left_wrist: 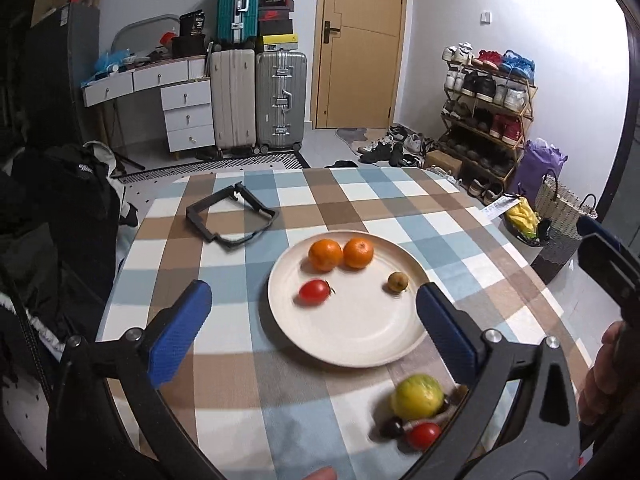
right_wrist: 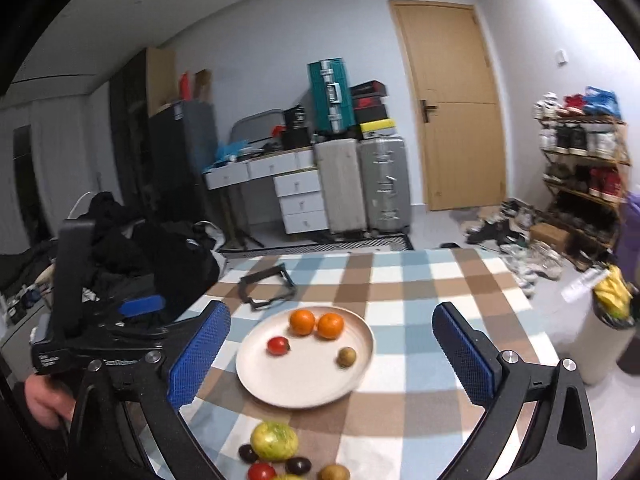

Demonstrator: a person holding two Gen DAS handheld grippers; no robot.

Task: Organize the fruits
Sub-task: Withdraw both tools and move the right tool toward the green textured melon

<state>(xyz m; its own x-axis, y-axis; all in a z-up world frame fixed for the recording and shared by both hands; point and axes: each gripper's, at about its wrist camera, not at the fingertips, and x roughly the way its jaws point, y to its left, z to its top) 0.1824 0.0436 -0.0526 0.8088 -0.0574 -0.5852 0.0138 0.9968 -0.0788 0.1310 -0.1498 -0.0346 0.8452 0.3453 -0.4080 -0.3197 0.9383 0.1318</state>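
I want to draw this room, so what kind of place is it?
Most likely a room in someone's home, used for living and storage. A shoe rack full of shoes stands by the wooden door, suitcases are stacked against the wall, and a table with a checked cloth holds a plate of fruit.

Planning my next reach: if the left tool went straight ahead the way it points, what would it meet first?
Probably the plate, near the red tomato; the open left tool frames them, though depth is uncertain.
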